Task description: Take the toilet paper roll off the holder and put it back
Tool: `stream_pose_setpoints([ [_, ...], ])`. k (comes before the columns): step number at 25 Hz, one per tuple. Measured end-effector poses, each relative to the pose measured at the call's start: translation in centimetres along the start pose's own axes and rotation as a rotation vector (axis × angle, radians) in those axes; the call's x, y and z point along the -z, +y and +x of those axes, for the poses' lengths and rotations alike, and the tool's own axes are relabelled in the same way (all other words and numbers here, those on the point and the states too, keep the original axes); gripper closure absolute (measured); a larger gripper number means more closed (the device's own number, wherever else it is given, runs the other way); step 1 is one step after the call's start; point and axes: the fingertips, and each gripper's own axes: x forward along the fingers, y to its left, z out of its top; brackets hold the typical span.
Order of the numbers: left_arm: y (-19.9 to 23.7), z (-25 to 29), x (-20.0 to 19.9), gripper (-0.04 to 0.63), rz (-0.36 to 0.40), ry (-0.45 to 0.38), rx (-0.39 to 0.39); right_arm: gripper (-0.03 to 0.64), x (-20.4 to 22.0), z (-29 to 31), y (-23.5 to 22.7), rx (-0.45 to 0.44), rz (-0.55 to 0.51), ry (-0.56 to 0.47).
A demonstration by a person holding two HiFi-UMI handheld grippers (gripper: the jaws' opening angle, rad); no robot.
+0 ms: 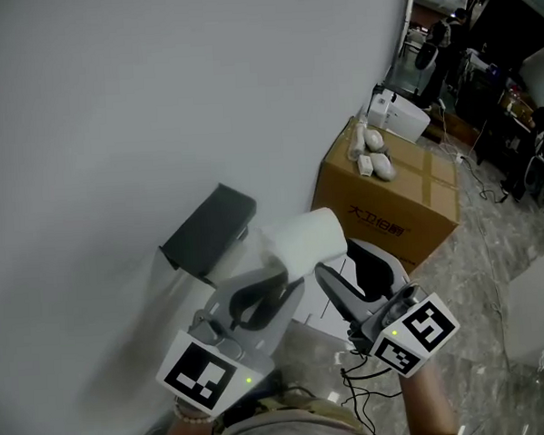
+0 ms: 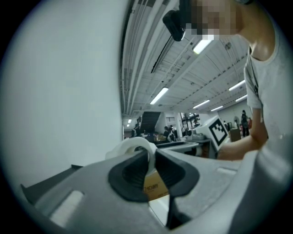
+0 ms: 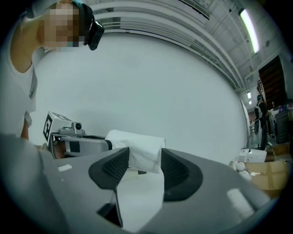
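The white toilet paper roll hangs in the air close to the white wall, just right of the dark holder fixed to that wall. My left gripper is shut on the roll's left end; in the left gripper view its jaws pinch the rim of the roll. My right gripper is at the other end. There the roll fills the gap between the jaws of the right gripper, and a loose sheet hangs down between them.
A cardboard box stands on the floor by the wall to the right, with small white items on top and a white appliance behind it. A white box sits at far right. Cables trail on the marble floor below.
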Motion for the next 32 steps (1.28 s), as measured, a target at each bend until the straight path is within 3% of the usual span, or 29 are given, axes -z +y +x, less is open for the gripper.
stream_pose_setpoints([
  [14,-2.6,2.9,2.4,0.548,-0.031,0.01,0.156,0.394,2.6,-3.8,-2.4,0.177,0.026,0.036],
  [32,-3.5,5.1,4.8,0.548,-0.063,0.028,0.243,0.395,5.2,-5.5,-4.3,0.268,0.04,0.07],
])
